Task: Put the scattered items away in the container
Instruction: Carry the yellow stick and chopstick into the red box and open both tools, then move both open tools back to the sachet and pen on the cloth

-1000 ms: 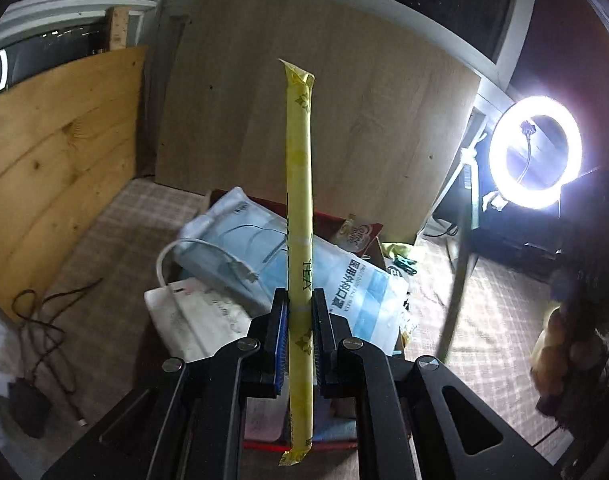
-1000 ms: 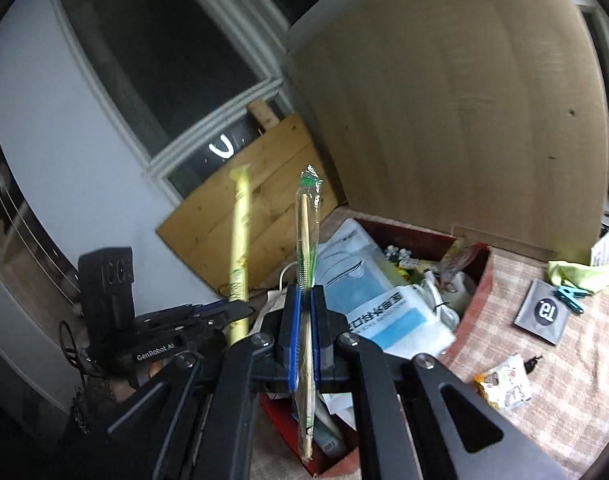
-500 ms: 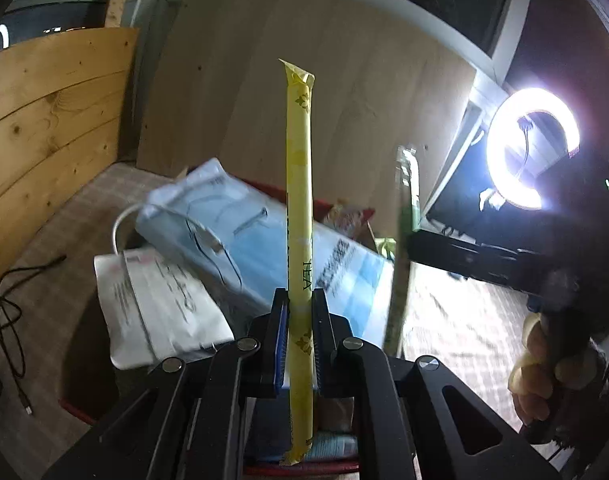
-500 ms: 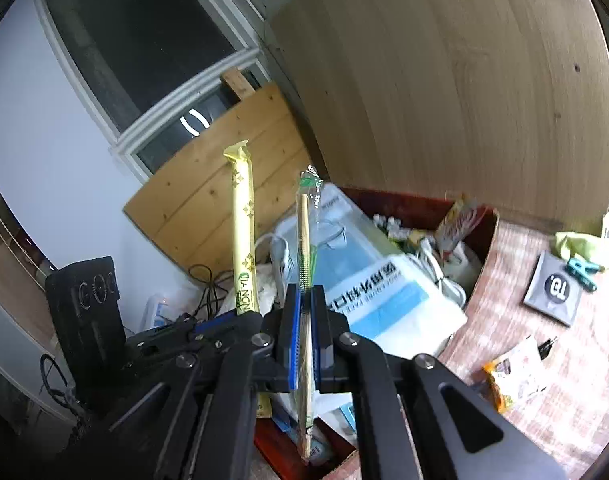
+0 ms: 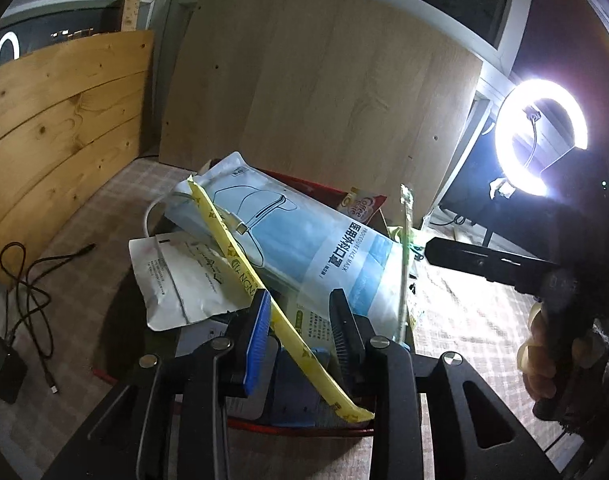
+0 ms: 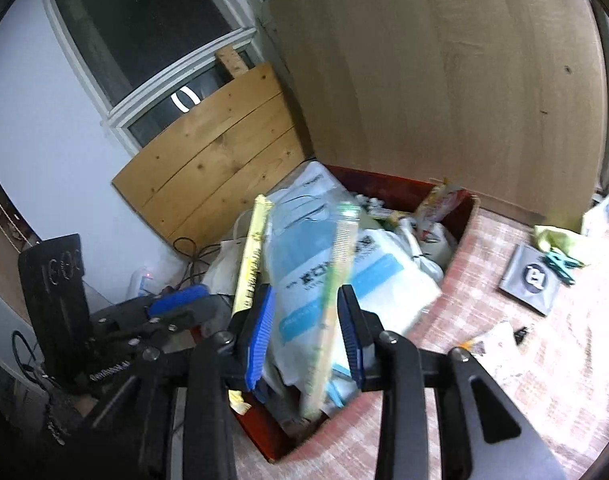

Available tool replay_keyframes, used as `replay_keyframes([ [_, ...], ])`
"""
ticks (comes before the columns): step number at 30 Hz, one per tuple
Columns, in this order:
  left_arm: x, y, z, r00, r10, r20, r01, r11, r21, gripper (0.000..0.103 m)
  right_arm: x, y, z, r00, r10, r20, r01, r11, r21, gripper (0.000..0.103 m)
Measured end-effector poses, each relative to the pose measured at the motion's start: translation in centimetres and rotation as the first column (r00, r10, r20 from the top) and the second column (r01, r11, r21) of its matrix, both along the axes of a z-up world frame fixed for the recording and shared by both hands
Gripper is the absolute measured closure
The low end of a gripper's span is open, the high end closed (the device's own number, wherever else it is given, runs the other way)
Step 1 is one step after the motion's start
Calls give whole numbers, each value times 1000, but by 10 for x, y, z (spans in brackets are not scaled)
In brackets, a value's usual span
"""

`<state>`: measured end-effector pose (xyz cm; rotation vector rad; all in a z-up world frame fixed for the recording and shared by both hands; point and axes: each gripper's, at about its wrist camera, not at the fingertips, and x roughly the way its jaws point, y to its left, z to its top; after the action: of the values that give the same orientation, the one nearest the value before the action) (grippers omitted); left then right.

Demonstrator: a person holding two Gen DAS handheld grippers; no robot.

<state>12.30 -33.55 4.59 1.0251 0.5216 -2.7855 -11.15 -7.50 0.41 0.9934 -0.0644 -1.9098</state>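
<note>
Basically both grippers sit over the red container (image 6: 462, 216), each with its jaws spread and gripping nothing. The left gripper (image 5: 302, 332) has the yellow stick pack (image 5: 240, 264) lying slanted between its fingers, tilted up-left across the pile, lower end resting on the container's near rim; whether it touches the blue pad can't be told. Printing on it reads partly "NGN", the rest unreadable. The right gripper (image 6: 306, 328) has the green-tipped clear sleeve (image 6: 334, 280) between its open fingers, motion-blurred, leaning over the pile; contact can't be told. In the left view the same sleeve stands thin and near upright by the container's right side.

Readable text: face mask pack (image 5: 304, 240) says "PROCEDURE FACE MASK" plus Chinese characters; coffee sachet (image 5: 358, 204) reads "Coffee", second word unclear. The white pouch (image 5: 180, 276) has small print, illegible. One white cable (image 5: 152, 216) loops out from under the mask pack.

On the checked cloth outside the container, right view: one grey sachet (image 6: 532, 280) with a round logo, one teal clip (image 6: 560, 264), one yellow-green cloth (image 6: 552, 238), one pale blurred packet (image 6: 492, 340). Black cable (image 5: 28, 280) and small black box at left, partly cut off. One ring light (image 5: 540, 136) is glaring. A hand (image 5: 544, 344) holds the right gripper's handle, mostly dark.
</note>
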Motion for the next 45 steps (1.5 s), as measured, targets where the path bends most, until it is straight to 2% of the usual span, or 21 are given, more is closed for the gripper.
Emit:
replay_keyframes([
  [7, -2, 26, 13, 1000, -28, 5, 28, 999, -21, 74, -5, 55, -4, 994, -111, 10, 111, 994, 21, 68],
  [11, -10, 53, 18, 996, -89, 11, 90, 994, -62, 74, -11, 98, -5, 980, -198, 16, 198, 980, 22, 65],
  [17, -35, 98, 11, 975, -221, 38, 223, 973, -60, 74, -19, 164, -14, 947, -318, 45, 316, 948, 33, 65],
  [23, -61, 129, -1, 954, -293, 69, 296, 954, -40, 74, -16, 216, -23, 913, -406, 30, 404, 913, 55, 65],
  [27, -80, 150, -7, 940, -330, 86, 334, 942, -37, 72, -13, 240, -27, 894, -447, 15, 445, 892, 76, 65],
  [34, -112, 170, -25, 916, -365, 164, 378, 924, -53, 66, -31, 240, -35, 918, -397, 12, 393, 911, 124, 65],
  [37, -130, 172, -31, 891, -391, 229, 414, 908, -60, 58, -39, 241, -39, 927, -375, 11, 369, 918, 145, 65],
  [40, -149, 175, -35, 855, -418, 307, 463, 882, -88, 55, -47, 241, -42, 936, -353, 11, 346, 924, 165, 65],
  [42, -165, 179, -40, 821, -430, 376, 499, 861, -105, 52, -52, 240, -45, 942, -336, 12, 328, 927, 179, 65],
  [45, -184, 183, -50, 788, -433, 438, 520, 849, -97, 51, -76, 218, -47, 966, -256, 18, 247, 946, 211, 65],
])
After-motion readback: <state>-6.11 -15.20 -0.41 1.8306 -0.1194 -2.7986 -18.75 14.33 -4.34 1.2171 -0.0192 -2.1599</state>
